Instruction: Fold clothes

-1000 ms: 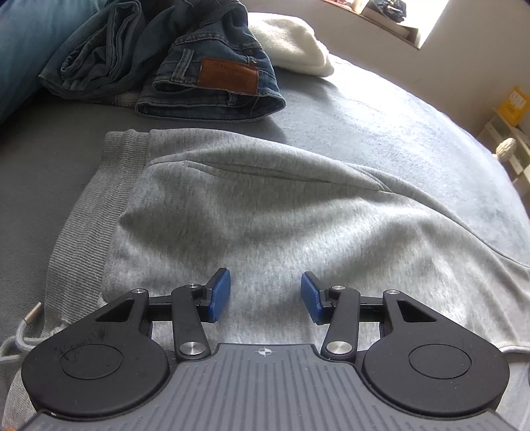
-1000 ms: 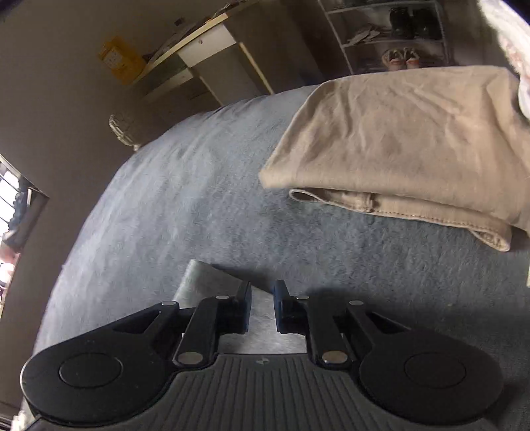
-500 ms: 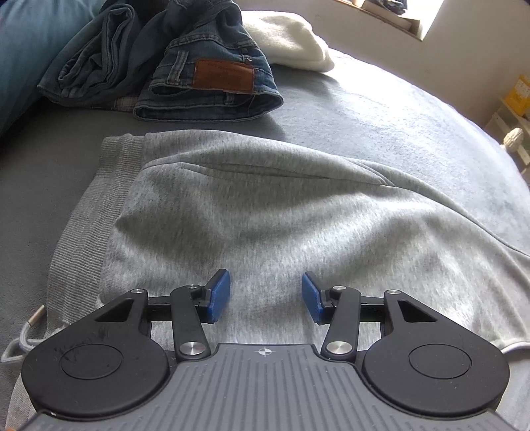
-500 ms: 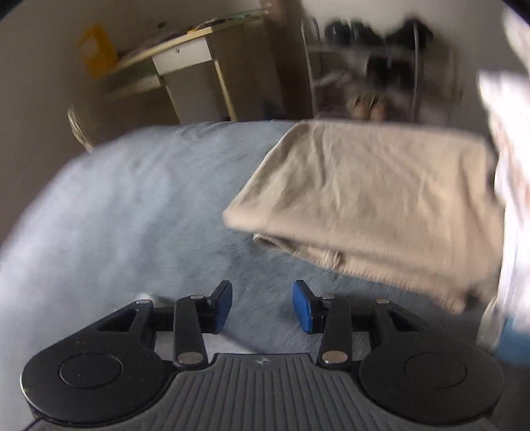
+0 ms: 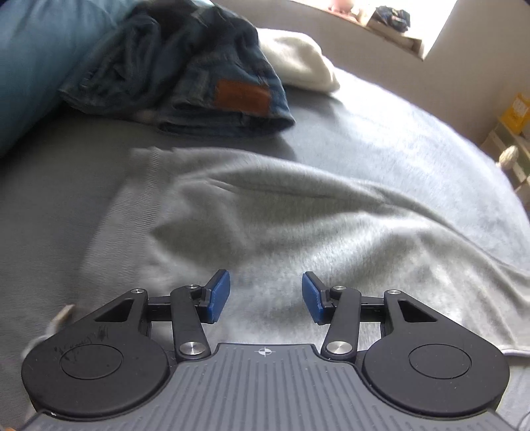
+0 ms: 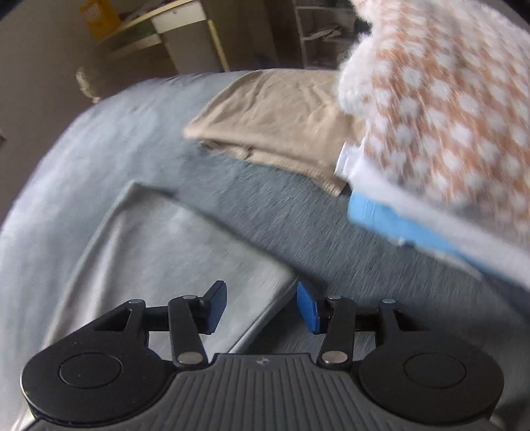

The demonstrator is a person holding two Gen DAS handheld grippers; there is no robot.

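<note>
the light grey sweat garment (image 5: 298, 232) lies spread on the bed, a little wrinkled, its ribbed waistband (image 5: 132, 199) at the left; one folded end (image 6: 172, 245) lies flat.

The work surface is a bed covered with a grey blanket (image 5: 381, 132), brightly lit on its far side in the left wrist view. A plain beige wall (image 5: 440, 89) stands behind the bed. A sunlit window ledge (image 5: 391, 23) at the top of that view carries small, blurred objects. A yellow box (image 5: 515, 107) sits on a pale shelf unit at the right edge. The right wrist view shows a light wooden desk (image 6: 175, 36) against a dim wall and an open shelving rack (image 6: 318, 30) with indistinct contents.
</note>
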